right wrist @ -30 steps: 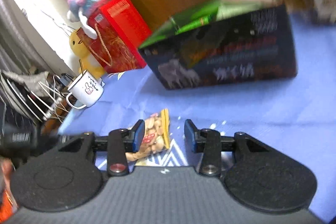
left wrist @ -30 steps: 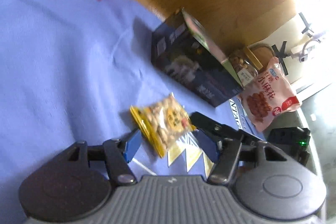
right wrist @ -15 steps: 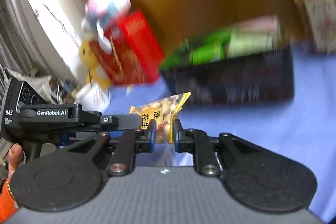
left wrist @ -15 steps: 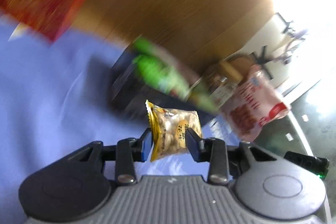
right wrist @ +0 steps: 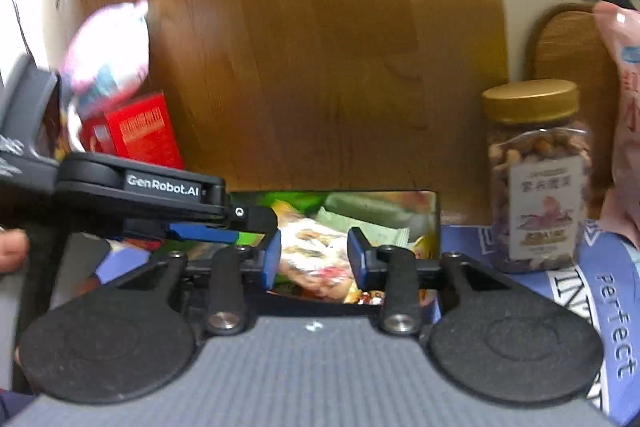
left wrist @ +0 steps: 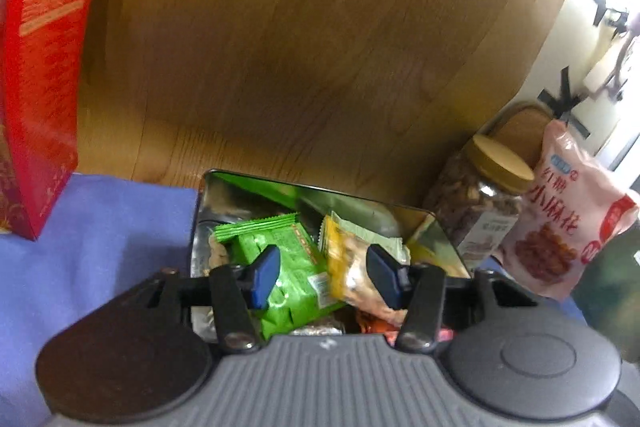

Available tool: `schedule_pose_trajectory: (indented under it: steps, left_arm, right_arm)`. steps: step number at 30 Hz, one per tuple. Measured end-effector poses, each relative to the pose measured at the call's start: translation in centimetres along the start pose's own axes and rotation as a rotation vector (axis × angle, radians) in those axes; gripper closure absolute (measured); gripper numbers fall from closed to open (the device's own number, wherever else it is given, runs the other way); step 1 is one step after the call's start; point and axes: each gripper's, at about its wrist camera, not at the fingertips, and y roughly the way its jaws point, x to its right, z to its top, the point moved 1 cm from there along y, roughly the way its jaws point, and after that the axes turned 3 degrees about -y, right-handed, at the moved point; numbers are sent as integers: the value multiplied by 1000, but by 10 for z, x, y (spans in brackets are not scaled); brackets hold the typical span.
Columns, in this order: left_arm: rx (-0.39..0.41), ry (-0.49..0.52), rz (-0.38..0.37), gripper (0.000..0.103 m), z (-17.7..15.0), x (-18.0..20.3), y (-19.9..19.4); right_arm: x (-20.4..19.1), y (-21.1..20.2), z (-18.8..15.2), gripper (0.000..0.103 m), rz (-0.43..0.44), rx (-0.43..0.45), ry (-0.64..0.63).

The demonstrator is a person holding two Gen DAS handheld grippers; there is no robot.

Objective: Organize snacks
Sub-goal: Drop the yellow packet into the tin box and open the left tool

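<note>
An open tin box (left wrist: 240, 195) holds green packets (left wrist: 280, 259) and other snacks. A yellow peanut packet (left wrist: 352, 275) lies tilted on top of them. My left gripper (left wrist: 324, 277) hangs over the box with its jaws opening; the packet sits near the right pad and the left pad is clear of it. In the right wrist view the same box (right wrist: 434, 227) lies just ahead. My right gripper (right wrist: 316, 259) is also opening, and the blurred peanut packet (right wrist: 316, 255) shows loose in the gap beyond its pads. The left gripper's blue fingers (right wrist: 200, 231) reach in from the left.
A red carton (left wrist: 40, 87) stands left of the box on the blue cloth (left wrist: 100, 247). A gold-lidded nut jar (right wrist: 536, 179) and a pink snack bag (left wrist: 560, 227) stand right of it. A wooden panel (left wrist: 320, 47) backs everything. A plush toy (right wrist: 108, 59) sits on the carton.
Both grippers closed on the peanut packet on the cloth, lifted it and carried it over the tin box. Their jaws have now parted and the packet rests inside the box.
</note>
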Motion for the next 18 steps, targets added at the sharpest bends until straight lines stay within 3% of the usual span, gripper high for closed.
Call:
schedule_pose_trajectory:
  steps: [3, 7, 9, 11, 18]
  left_arm:
    - [44, 17, 8, 54, -7, 3, -24]
    - [87, 74, 31, 45, -27, 17, -54]
    - [97, 112, 41, 44, -41, 25, -63]
    - [92, 139, 43, 44, -56, 31, -73]
    - [69, 149, 114, 44, -104, 32, -87]
  right_arm:
    - [7, -21, -4, 63, -6, 41, 39]
    - [14, -51, -14, 63, -1, 89, 143]
    - [15, -68, -26, 60, -11, 103, 191]
    - [10, -74, -36, 55, -37, 97, 230]
    - [0, -97, -67, 54, -69, 47, 338]
